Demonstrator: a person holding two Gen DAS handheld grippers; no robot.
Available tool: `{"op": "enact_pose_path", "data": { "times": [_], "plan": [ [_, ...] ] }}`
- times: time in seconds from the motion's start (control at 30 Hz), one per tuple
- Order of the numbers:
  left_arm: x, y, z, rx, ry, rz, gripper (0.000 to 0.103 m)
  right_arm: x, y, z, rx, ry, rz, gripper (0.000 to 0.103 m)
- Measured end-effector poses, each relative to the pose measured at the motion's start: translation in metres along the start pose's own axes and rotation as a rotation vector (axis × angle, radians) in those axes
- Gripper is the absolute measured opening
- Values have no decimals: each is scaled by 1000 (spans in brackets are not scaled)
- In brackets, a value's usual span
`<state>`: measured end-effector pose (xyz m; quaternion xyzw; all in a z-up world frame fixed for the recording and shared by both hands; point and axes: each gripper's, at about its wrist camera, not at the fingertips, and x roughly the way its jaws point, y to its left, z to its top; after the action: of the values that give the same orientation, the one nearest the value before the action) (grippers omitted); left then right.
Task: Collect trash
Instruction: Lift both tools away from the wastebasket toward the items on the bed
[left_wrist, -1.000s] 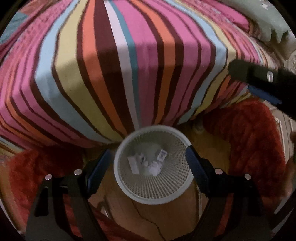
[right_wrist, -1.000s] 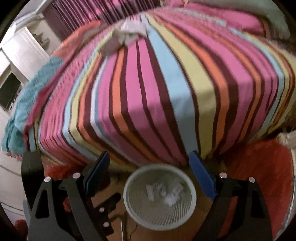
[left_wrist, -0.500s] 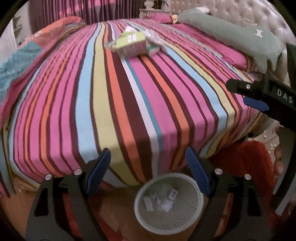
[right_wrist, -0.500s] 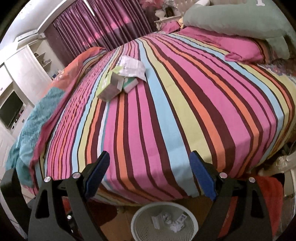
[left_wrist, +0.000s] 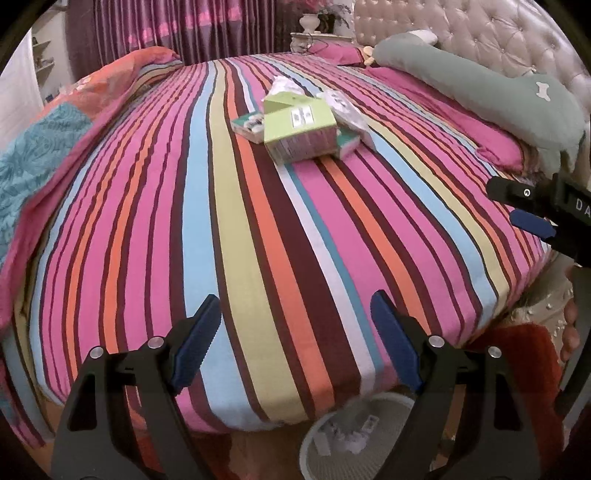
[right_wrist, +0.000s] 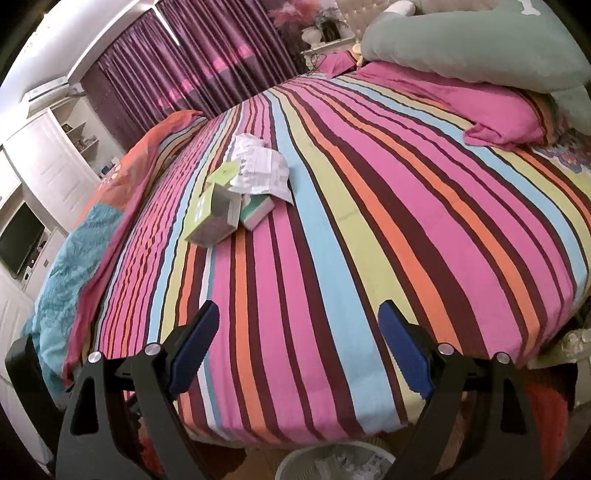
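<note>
— Where's the trash you're after?

— In your left wrist view it sits upper centre on the striped bedspread (left_wrist: 258, 240): a green carton (left_wrist: 301, 133), a small box (left_wrist: 248, 127) touching its left side, and crumpled paper (left_wrist: 345, 110) against its right. Your right wrist view shows the same pile at centre left.

— And the bin?

— The white mesh wastebasket (left_wrist: 354, 439) is at the bottom edge of both views, on the floor at the foot of the bed, with scraps of paper in it.

— What are my tools doing?

— Your left gripper (left_wrist: 295, 339) is spread wide with nothing between its blue pads. Your right gripper (right_wrist: 299, 347) is the same — wide and empty. Both are well apart from the pile.
</note>
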<state>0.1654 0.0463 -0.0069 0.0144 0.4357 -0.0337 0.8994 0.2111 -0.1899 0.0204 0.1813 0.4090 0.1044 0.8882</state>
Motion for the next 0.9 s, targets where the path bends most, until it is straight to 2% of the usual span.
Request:
{"op": "enact_pose_path", "data": {
  "times": [0.47, 0.77, 0.9],
  "plan": [
    [41, 16, 62, -24, -26, -7, 81, 47, 16, 43, -49, 6, -10, 84],
    [71, 12, 96, 89, -33, 19, 81, 73, 18, 67, -66, 12, -25, 84],
    [80, 16, 106, 108, -31, 18, 81, 83, 17, 75, -57, 14, -21, 84]
  ]
}}
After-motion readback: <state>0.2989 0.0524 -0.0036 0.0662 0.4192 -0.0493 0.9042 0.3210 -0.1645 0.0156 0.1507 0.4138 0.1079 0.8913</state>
